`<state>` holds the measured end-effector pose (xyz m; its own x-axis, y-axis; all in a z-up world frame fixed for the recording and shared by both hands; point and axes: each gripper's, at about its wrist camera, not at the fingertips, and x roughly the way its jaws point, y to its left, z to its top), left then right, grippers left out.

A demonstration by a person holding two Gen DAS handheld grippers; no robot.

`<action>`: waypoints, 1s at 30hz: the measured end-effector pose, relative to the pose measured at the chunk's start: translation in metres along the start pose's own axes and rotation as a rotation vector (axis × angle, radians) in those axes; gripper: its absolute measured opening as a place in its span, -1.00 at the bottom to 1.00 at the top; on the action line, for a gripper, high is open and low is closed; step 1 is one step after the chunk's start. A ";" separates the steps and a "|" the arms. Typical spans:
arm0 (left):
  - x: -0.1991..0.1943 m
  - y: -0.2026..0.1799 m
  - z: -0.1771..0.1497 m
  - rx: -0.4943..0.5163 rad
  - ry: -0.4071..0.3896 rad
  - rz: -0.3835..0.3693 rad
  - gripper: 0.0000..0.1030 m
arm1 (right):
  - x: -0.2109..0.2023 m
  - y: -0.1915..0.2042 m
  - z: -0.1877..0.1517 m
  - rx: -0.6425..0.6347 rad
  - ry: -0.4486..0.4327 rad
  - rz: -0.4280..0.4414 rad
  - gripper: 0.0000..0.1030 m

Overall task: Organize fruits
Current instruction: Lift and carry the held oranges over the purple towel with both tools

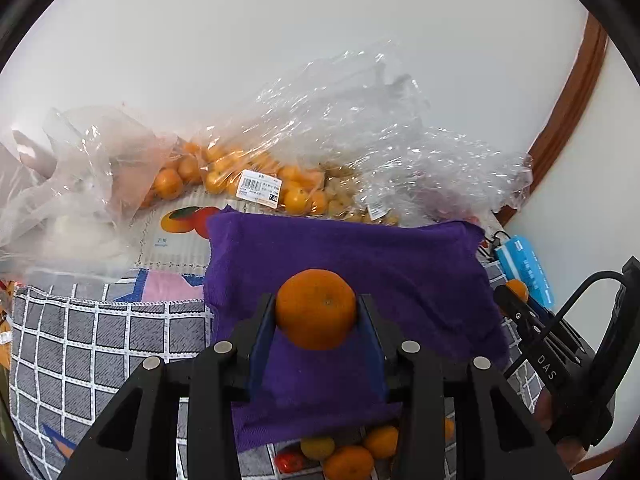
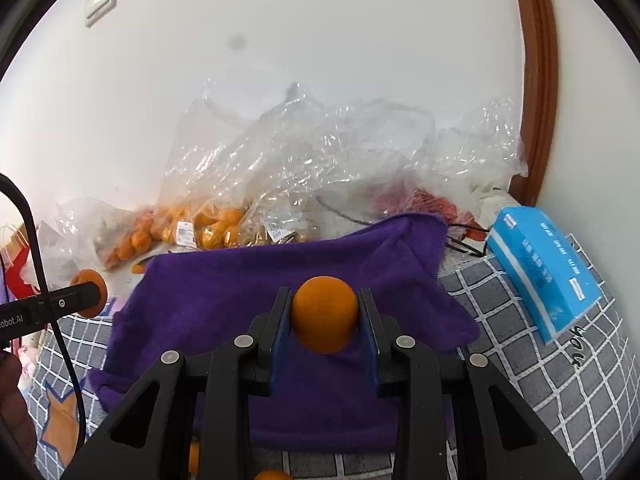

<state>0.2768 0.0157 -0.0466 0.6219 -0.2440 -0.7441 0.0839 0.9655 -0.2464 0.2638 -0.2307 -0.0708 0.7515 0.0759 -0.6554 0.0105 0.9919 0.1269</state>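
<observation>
My left gripper (image 1: pixel 316 312) is shut on an orange mandarin (image 1: pixel 316 308), held above a purple towel (image 1: pixel 360 264). The right gripper (image 2: pixel 325 314) is shut on a second mandarin (image 2: pixel 325 312), also over the purple towel (image 2: pixel 240 280). Each gripper shows at the edge of the other's view: the right one with its fruit (image 1: pixel 517 290), the left one with its fruit (image 2: pixel 90 292). Loose mandarins and a red fruit (image 1: pixel 344 454) lie on the checked cloth below the towel's near edge. Clear bags of mandarins (image 1: pixel 256 176) sit at the back against the wall.
A grey checked cloth (image 1: pixel 100 340) covers the surface. A blue tissue box (image 2: pixel 548 268) lies at the right, near a brown door frame (image 2: pixel 538 80). Crumpled clear bags (image 2: pixel 320 152) with red and yellow fruit line the white wall. A black cable (image 2: pixel 464 236) runs behind the towel.
</observation>
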 end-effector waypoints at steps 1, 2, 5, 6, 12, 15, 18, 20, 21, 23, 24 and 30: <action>0.003 0.002 0.000 -0.004 0.003 -0.001 -0.25 | 0.004 -0.001 0.000 0.000 0.004 0.000 -0.38; 0.007 0.003 0.001 -0.006 0.006 -0.001 -0.25 | 0.007 -0.001 0.000 0.000 0.007 0.001 -0.38; 0.017 0.005 0.000 -0.002 0.014 0.010 -0.25 | 0.015 -0.003 0.000 0.000 0.012 -0.001 -0.38; 0.019 0.005 0.000 -0.002 0.017 0.011 -0.25 | 0.017 -0.004 0.000 0.000 0.014 -0.002 -0.38; 0.035 0.007 -0.005 -0.005 0.044 0.001 -0.25 | 0.030 -0.006 0.002 0.000 0.014 0.005 -0.38; 0.040 0.005 -0.007 0.001 0.047 0.005 -0.25 | 0.036 -0.004 0.001 0.000 0.021 0.008 -0.38; 0.045 0.005 -0.008 0.003 0.058 0.005 -0.25 | 0.041 -0.001 -0.002 -0.013 0.027 0.004 -0.38; 0.048 0.005 -0.009 0.003 0.064 0.005 -0.25 | 0.045 0.000 -0.004 -0.020 0.036 0.003 -0.38; 0.049 0.005 -0.009 0.003 0.067 0.006 -0.25 | 0.046 0.000 -0.005 -0.021 0.039 0.001 -0.38; 0.052 0.005 -0.010 0.004 0.071 0.008 -0.25 | 0.049 -0.002 -0.007 -0.016 0.046 0.002 -0.38; 0.054 0.005 -0.010 0.003 0.074 0.009 -0.25 | 0.051 -0.002 -0.007 -0.013 0.051 0.004 -0.38; 0.061 0.003 -0.012 0.006 0.093 0.014 -0.25 | 0.057 -0.003 -0.011 -0.009 0.066 0.007 -0.38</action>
<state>0.3056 0.0025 -0.1005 0.5483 -0.2375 -0.8019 0.0802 0.9693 -0.2323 0.2993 -0.2286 -0.1167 0.7064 0.0895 -0.7021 -0.0008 0.9921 0.1256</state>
